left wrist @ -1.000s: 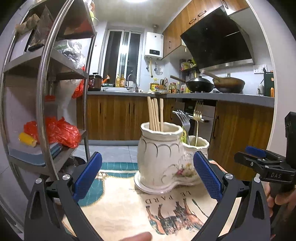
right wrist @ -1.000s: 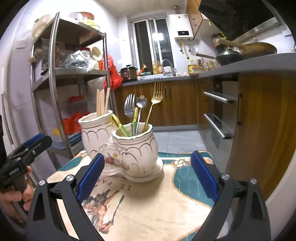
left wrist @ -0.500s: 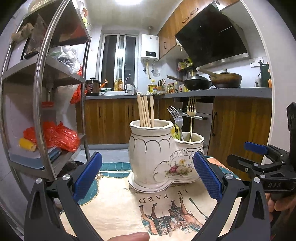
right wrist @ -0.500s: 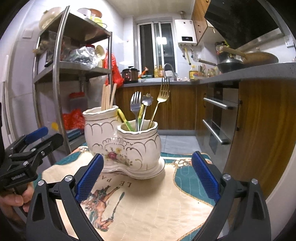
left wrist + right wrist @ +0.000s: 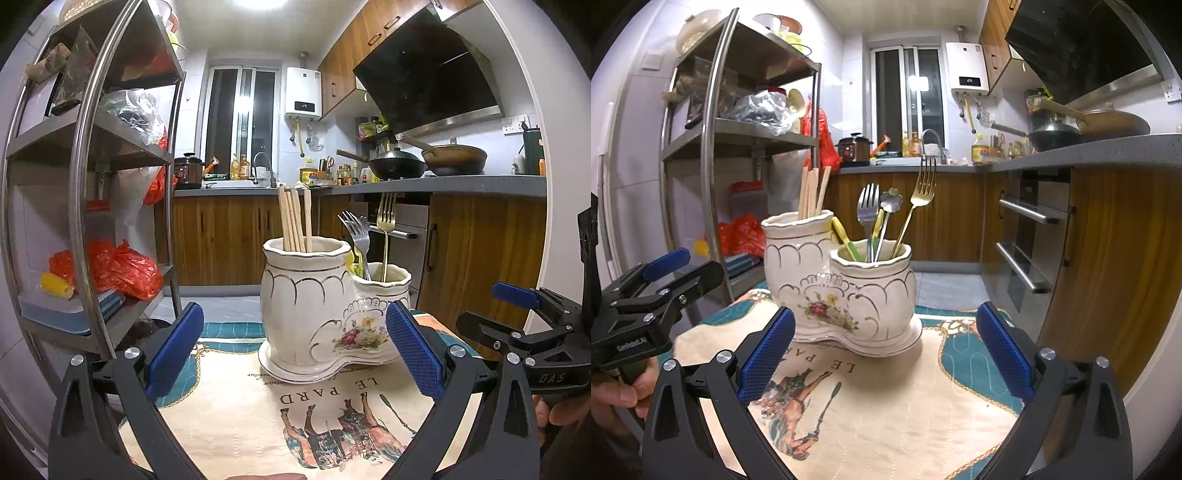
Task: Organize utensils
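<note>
Both my grippers, left gripper (image 5: pixel 294 349) and right gripper (image 5: pixel 885 347), hover with jaws spread and empty; chopsticks (image 5: pixel 812 192) and forks (image 5: pixel 868 206) already stand sorted in the holder (image 5: pixel 842 291), apparently nothing left.

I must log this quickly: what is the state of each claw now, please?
Left claw: open, holding nothing.
Right claw: open, holding nothing.

Metal shelf rack (image 5: pixel 92 206) (red bags inside), 2 woks (image 5: pixel 428 162) on counter.
</note>
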Demonstrator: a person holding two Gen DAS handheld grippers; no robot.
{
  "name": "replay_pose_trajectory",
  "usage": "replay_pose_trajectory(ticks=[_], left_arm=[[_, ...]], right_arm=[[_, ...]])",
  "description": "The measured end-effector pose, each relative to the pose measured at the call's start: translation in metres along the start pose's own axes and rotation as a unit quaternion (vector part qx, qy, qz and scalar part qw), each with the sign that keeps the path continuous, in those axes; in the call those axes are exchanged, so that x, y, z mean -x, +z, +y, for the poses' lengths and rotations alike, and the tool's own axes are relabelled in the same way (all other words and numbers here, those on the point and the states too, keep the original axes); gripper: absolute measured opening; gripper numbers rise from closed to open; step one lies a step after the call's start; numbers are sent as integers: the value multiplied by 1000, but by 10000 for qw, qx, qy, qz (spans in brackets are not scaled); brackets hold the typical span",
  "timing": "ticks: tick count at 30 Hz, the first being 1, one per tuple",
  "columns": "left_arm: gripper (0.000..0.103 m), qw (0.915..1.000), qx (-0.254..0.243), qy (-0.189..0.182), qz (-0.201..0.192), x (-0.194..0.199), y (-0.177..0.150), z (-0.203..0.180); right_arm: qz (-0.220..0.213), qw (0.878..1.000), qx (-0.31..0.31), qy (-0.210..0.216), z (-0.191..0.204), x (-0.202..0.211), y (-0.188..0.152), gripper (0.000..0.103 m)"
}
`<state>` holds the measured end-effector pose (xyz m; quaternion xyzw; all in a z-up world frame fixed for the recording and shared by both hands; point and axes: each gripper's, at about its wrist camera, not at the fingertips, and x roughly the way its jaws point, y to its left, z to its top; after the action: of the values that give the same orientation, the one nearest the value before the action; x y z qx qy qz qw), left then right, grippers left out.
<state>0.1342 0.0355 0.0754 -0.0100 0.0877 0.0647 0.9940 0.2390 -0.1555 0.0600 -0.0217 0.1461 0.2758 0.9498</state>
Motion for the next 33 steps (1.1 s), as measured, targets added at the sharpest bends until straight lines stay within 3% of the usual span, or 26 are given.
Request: replay_pose_trajectory(ticks=[33], left_arm=[[98, 10000, -29, -47, 19, 0, 1, -2]], right_arm=[[21, 10000, 23, 38, 1, 0, 1, 98]])
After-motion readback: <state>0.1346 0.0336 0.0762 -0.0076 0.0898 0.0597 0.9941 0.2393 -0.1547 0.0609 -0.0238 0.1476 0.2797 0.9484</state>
